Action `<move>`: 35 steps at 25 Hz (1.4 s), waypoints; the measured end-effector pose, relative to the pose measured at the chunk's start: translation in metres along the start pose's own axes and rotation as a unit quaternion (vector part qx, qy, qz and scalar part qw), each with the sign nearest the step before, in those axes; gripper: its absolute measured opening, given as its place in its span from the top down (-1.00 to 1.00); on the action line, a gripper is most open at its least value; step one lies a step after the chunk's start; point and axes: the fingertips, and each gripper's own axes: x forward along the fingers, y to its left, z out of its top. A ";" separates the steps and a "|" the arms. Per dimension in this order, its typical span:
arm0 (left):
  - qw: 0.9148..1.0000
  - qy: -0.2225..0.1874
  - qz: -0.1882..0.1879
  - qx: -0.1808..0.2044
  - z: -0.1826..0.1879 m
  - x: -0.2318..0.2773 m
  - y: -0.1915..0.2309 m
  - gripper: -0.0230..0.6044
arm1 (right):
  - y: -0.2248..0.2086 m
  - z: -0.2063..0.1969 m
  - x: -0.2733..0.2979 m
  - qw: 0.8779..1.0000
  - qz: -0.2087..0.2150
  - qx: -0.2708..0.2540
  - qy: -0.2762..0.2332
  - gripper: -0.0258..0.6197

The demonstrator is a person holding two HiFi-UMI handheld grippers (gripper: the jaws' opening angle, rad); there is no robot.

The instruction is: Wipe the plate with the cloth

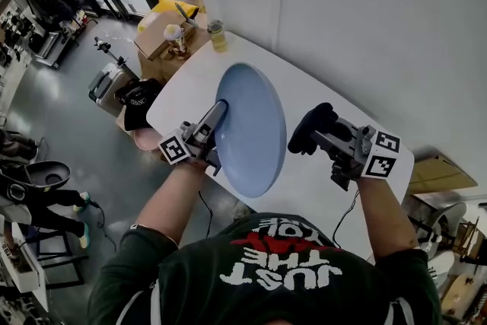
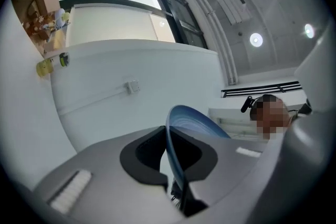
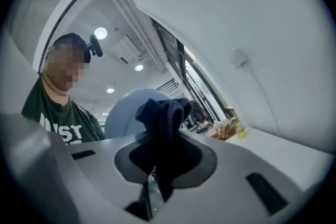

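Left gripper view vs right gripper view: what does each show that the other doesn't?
Left gripper view only: the left gripper shut on the rim of the blue plate, seen edge-on. Right gripper view only: the right gripper shut on the dark cloth, and the person's green shirt. Both: the blue plate, the person, ceiling lights and the yellow bottle.

Bright ceiling lights; tool views bulge, vignetted.
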 end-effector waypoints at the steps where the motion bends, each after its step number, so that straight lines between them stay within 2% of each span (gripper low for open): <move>1: 1.000 0.008 0.013 0.006 -0.001 -0.001 0.005 0.87 | -0.008 0.002 -0.008 1.000 -0.019 -0.006 -0.003 0.77; 5: 0.995 0.030 0.086 0.026 0.000 -0.009 0.033 0.87 | -0.040 0.002 -0.037 0.995 -0.100 -0.031 -0.006 0.77; 7: 0.990 0.040 0.134 0.035 0.001 -0.018 0.054 0.87 | -0.058 -0.004 -0.050 0.990 -0.138 -0.036 -0.003 0.77; 9: 0.980 0.053 0.186 0.048 0.000 -0.031 0.076 0.87 | -0.076 -0.013 -0.060 0.985 -0.168 -0.038 0.003 0.77; 14: 0.941 0.069 0.323 0.073 0.003 -0.078 0.133 0.87 | -0.119 -0.044 -0.078 0.973 -0.230 -0.028 0.018 0.77; 19: 0.899 0.077 0.423 0.080 0.001 -0.127 0.181 0.87 | -0.157 -0.077 -0.083 0.964 -0.263 -0.008 0.034 0.77; 22: 0.880 0.088 0.460 0.083 -0.003 -0.147 0.202 0.87 | -0.174 -0.096 -0.082 0.960 -0.275 0.005 0.048 0.77; 26: 0.860 0.109 0.491 0.090 -0.012 -0.159 0.223 0.87 | -0.191 -0.117 -0.084 0.956 -0.286 0.020 0.062 0.77; 29: 0.849 0.121 0.507 0.094 -0.016 -0.164 0.235 0.87 | -0.201 -0.128 -0.085 0.954 -0.292 0.028 0.070 0.77; 35: 0.832 0.147 0.525 0.103 -0.021 -0.165 0.257 0.87 | -0.214 -0.143 -0.084 0.952 -0.294 0.043 0.078 0.77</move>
